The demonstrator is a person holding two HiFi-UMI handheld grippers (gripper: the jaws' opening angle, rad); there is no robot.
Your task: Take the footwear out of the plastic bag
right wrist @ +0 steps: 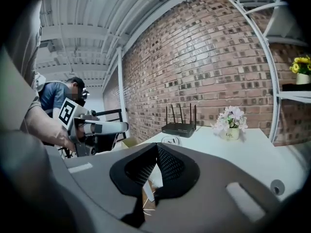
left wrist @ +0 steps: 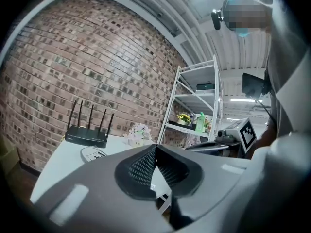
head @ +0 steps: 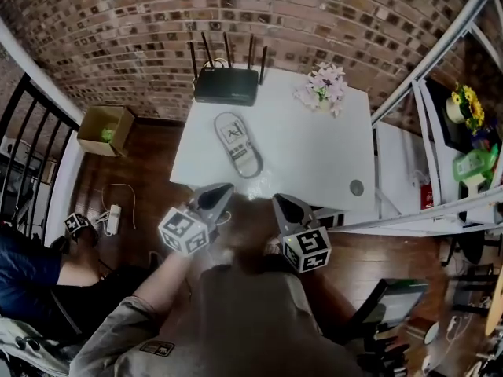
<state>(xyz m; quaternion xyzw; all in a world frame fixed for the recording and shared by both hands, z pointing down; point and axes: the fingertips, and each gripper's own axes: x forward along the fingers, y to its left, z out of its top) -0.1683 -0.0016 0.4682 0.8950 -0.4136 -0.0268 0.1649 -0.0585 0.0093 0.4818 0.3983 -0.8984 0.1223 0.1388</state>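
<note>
Hovering side by side over the worktop's near edge, the left gripper and the right gripper are both showing jaws clenched together with nothing between them. The footwear is lying inside the clear plastic bag on the worktop's left half, well apart from both grippers, in front of the black router sitting at the far edge.

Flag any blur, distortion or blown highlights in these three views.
Head view: heavy fisheye bows the brick wall and shelf frame; the white table is nearly washed out; left gripper and right gripper look slightly soft. Left gripper view: dark round vignette, close-up jaws out of focus. Right gripper view: same vignette; router is readable.
</note>
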